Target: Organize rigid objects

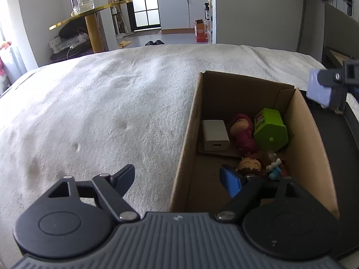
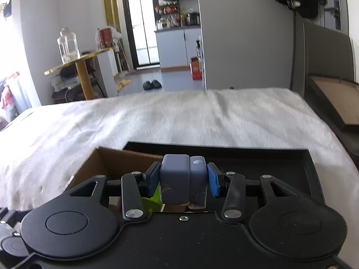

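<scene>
The right hand-held gripper [image 2: 182,180] is gripping a greyish-blue rounded plastic block [image 2: 182,177] over the brown cardboard box [image 1: 309,139], already holding several toys; the left hand-held gripper [image 1: 179,177] is hanging open, empty. The white bed [image 1: 101,103] looks cleared.

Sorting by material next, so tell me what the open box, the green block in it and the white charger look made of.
Box: corrugated cardboard, matte brown, with folded flaps and raw cut edges.
Green block: likely hard plastic, smooth with a slight sheen, moulded edges and a printed label.
Charger: probably plastic, smooth satin white, rounded corners and a port in one end.
</scene>
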A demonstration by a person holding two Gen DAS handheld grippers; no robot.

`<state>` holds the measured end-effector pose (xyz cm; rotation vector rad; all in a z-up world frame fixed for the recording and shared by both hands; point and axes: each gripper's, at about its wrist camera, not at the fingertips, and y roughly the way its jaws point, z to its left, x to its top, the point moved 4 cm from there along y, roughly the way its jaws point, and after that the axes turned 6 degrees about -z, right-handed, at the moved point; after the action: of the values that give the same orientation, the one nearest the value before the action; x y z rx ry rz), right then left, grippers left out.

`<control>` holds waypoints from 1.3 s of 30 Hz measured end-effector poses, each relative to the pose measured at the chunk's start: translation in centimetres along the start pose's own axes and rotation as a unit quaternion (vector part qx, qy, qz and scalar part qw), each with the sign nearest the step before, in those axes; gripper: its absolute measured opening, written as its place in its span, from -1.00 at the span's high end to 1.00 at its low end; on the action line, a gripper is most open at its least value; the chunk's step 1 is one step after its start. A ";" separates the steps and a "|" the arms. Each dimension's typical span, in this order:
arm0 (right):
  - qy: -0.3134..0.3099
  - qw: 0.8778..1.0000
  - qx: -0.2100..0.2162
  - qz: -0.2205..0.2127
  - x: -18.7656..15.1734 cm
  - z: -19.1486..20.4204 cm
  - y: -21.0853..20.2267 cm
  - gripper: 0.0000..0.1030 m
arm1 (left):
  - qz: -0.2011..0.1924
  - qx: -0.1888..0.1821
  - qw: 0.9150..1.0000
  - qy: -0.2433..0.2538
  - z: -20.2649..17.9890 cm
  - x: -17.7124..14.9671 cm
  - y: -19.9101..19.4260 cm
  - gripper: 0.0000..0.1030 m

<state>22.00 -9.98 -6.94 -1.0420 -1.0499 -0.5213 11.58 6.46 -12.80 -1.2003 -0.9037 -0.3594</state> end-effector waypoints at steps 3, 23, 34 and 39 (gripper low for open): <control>-0.006 1.000 0.013 -0.005 0.4 0.9 0.1 0.16 | -0.005 -0.005 1.000 -0.009 0.3 0.0 0.1 -0.45; 0.080 0.986 0.125 0.070 -1.8 4.7 1.4 0.13 | 0.001 -0.010 1.000 -0.019 0.0 0.1 0.2 0.72; 0.055 0.989 0.108 0.090 -2.5 2.2 0.6 0.19 | -0.003 0.014 1.000 -0.012 -0.8 1.0 -0.2 0.65; 0.036 0.990 0.109 0.085 -2.5 1.8 -0.2 0.17 | -0.003 0.019 1.000 0.001 -1.7 1.7 -0.4 0.40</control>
<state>19.92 -8.70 -8.84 -0.9032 -0.9208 -0.2965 13.03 5.10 -11.37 -1.1620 -0.9085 -0.3454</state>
